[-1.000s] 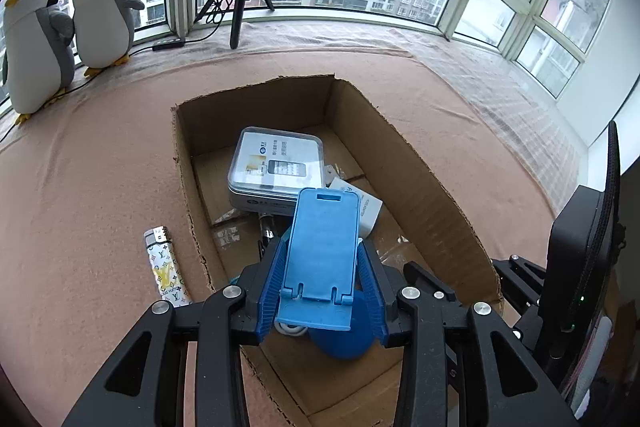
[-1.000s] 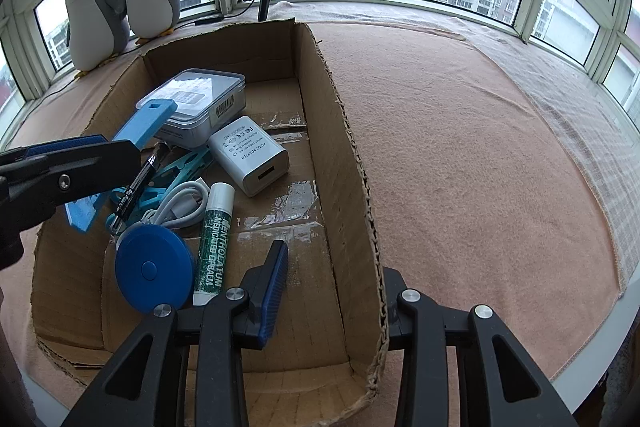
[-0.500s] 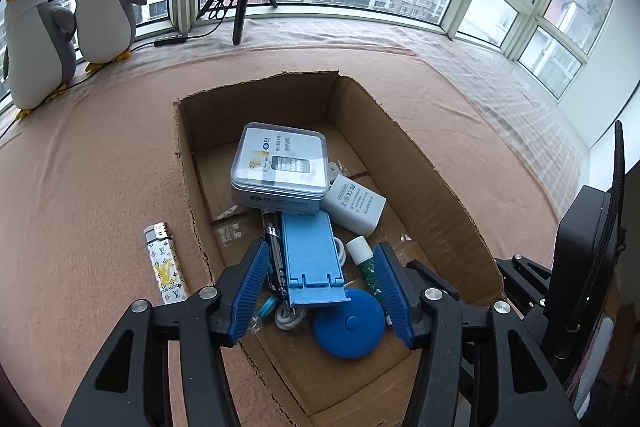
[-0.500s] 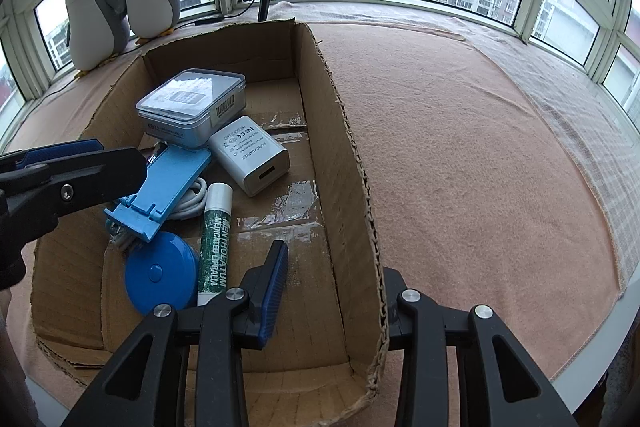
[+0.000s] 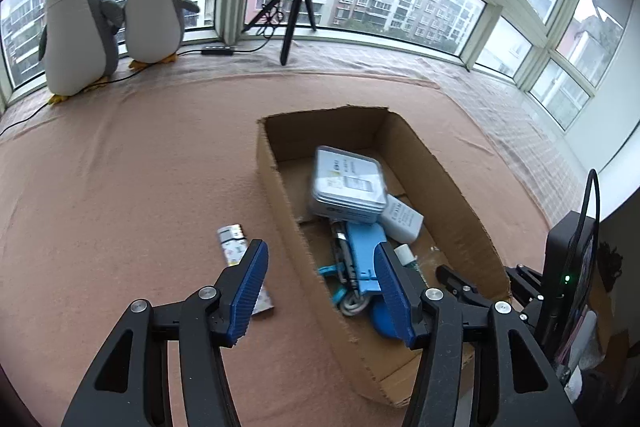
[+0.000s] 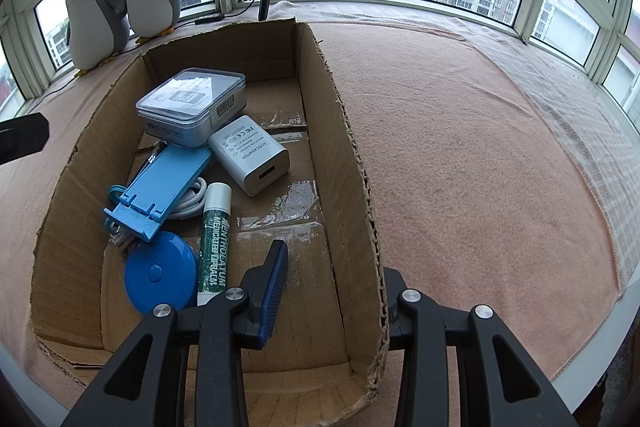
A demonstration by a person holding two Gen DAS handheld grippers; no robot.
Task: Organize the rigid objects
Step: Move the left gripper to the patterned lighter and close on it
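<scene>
An open cardboard box (image 5: 288,227) (image 6: 340,147) stands on the pink cloth. In it lie a blue phone stand (image 5: 362,247) (image 6: 164,187), a clear-lidded case (image 6: 192,103), a white adapter (image 6: 250,155), a green lip-balm tube (image 6: 214,243), a round blue tape measure (image 6: 160,275) and a white cable (image 6: 188,199). A patterned lighter (image 5: 232,239) lies on the cloth just left of the box. My left gripper (image 5: 320,249) hangs open and empty above the box's left wall, one finger over the lighter. My right gripper (image 6: 320,255) sits narrow astride the right wall, its right finger hidden outside.
Two plush penguins (image 5: 112,19) stand at the far left by the windows. A tripod (image 5: 296,11) with a ring light and a power strip (image 5: 218,50) stand on the sill. A black device (image 5: 568,267) with a green light is at the right edge.
The left gripper let go of the blue phone stand, which now lies in the box. Its jaws opened and it drew back and left over the box's left wall. The right gripper kept still.
</scene>
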